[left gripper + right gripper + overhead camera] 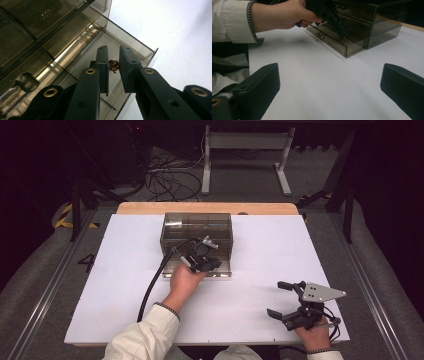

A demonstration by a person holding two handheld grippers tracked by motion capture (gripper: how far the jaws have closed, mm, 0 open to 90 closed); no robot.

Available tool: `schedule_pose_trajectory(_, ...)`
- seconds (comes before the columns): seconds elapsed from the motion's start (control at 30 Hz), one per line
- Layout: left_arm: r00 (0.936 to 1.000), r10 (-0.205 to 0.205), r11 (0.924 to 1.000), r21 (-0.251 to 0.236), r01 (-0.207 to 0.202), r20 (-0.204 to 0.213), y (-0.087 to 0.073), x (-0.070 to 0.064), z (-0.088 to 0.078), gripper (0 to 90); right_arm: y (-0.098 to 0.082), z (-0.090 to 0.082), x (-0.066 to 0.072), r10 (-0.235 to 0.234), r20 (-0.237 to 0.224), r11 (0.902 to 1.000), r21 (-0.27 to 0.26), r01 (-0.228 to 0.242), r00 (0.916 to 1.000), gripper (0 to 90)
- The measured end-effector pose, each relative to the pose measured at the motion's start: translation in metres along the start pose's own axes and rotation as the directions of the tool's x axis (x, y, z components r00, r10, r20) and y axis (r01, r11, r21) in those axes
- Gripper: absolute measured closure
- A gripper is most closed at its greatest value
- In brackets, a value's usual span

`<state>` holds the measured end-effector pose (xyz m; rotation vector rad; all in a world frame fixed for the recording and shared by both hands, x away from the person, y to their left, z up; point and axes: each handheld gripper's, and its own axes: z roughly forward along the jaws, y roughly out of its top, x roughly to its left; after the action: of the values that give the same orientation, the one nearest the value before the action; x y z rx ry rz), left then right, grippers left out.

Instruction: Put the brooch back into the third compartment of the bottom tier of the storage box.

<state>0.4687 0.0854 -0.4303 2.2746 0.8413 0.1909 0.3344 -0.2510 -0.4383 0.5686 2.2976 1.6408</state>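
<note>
The left gripper (113,66) pinches a small amber ball (114,64) between its jaw tips, inside the pulled-out bottom drawer (140,45) of the smoky plastic drawer box (196,232) at the table's far middle. The right gripper (281,299) rests near right, jaws spread wide, well apart from the box.

The drawer cabinet (197,232) stands at the far middle of the desk (250,265). Its bottom drawer (220,269) juts toward me, and my left gripper (202,261) reaches down into it with a small round knob (113,64) between its jaws. My right gripper (286,301) lies near the desk's front right, well apart.
</note>
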Motion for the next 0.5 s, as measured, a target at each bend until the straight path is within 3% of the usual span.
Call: schedule_pose_trajectory(0.5, 1.0000, 0.007, 0.9999, 0.013, -0.007, 0.004, -0.0006, -0.0030, 0.0041, 78.6, 0.0000, 0.0003, 0.0000, -0.003, -0.001, 1.0000, -0.001, 0.003, 1.0000, 3.5)
